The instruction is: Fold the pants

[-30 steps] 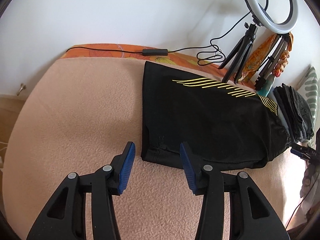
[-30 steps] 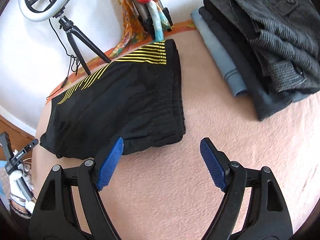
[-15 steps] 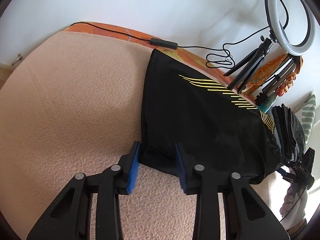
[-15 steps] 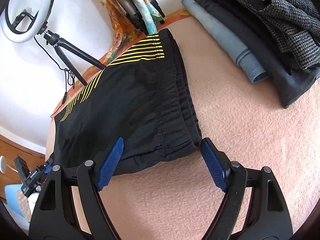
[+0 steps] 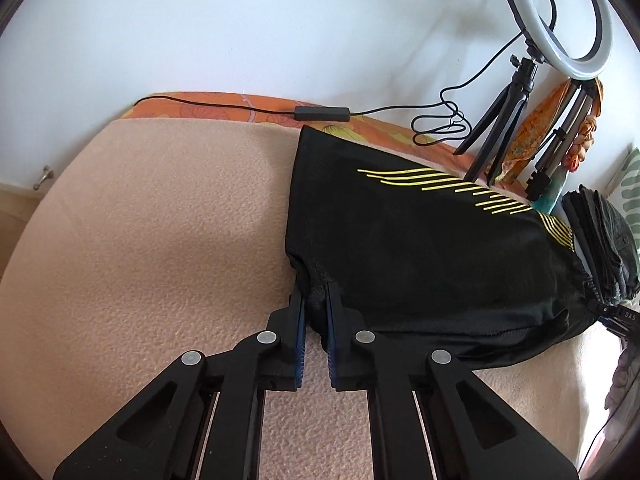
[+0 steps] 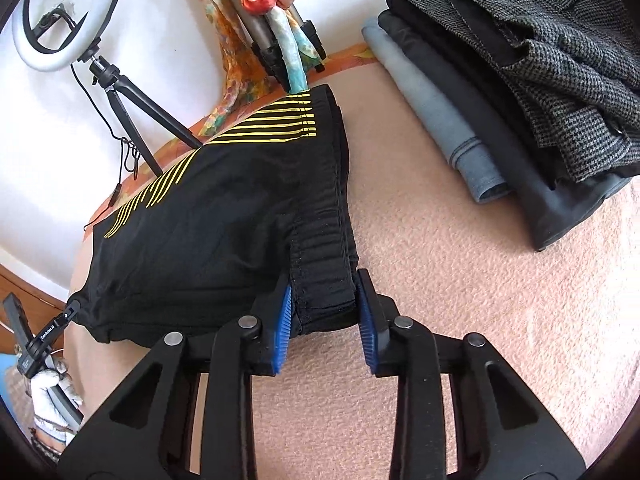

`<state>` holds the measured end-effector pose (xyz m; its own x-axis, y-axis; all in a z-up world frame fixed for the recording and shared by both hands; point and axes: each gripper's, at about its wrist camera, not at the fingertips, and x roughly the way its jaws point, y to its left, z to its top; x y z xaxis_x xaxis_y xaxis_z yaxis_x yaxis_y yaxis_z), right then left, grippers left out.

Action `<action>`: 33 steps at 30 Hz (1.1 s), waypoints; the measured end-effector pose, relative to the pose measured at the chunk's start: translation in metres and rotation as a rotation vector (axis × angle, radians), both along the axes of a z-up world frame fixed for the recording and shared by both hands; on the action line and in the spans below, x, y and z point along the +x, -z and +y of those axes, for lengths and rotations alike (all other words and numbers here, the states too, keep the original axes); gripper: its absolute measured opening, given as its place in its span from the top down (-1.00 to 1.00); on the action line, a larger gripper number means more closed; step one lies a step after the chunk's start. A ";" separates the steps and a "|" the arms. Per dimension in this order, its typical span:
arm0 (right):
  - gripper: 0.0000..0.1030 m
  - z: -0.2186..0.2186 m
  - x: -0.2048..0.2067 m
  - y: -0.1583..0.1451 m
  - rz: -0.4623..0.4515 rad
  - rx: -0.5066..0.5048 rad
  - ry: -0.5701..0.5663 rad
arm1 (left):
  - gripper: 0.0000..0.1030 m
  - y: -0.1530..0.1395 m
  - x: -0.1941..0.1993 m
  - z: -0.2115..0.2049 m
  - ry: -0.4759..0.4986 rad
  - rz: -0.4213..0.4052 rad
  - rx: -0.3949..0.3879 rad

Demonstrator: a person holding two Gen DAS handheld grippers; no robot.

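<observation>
Black pants with yellow stripes [image 5: 420, 240] lie folded on a peach blanket [image 5: 160, 240]. My left gripper [image 5: 316, 300] is shut on the near hem corner, and the cloth bunches between its blue pads. In the right wrist view the same pants [image 6: 224, 216] reach to my right gripper [image 6: 324, 300], which is shut on the near waistband corner, its blue pads pressed against both sides of the thick elastic band. Both corners look slightly raised off the blanket.
A stack of folded clothes [image 6: 520, 80] lies to the right of the pants. A ring light on a tripod [image 5: 560, 20] and a cable [image 5: 320, 112] stand along the white wall behind. A gloved hand [image 6: 52, 400] holds the left gripper.
Both grippers moved forward onto the pants and closed: the left on the hem corner, the right on the waistband corner. The cloth now bunches at both grips.
</observation>
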<state>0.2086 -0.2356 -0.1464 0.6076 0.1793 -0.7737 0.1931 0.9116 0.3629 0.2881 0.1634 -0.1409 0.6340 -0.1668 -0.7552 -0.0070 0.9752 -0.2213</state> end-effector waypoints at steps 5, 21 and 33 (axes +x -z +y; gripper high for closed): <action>0.40 0.007 0.000 0.008 0.024 -0.042 -0.018 | 0.75 0.002 0.000 -0.002 -0.003 0.018 0.027; -0.33 -0.012 -0.019 0.006 0.054 0.153 0.034 | 0.64 -0.054 -0.017 -0.090 0.273 -0.104 0.030; -0.33 -0.004 -0.012 0.008 0.053 0.218 0.008 | 0.64 -0.022 0.000 -0.174 0.540 0.052 0.044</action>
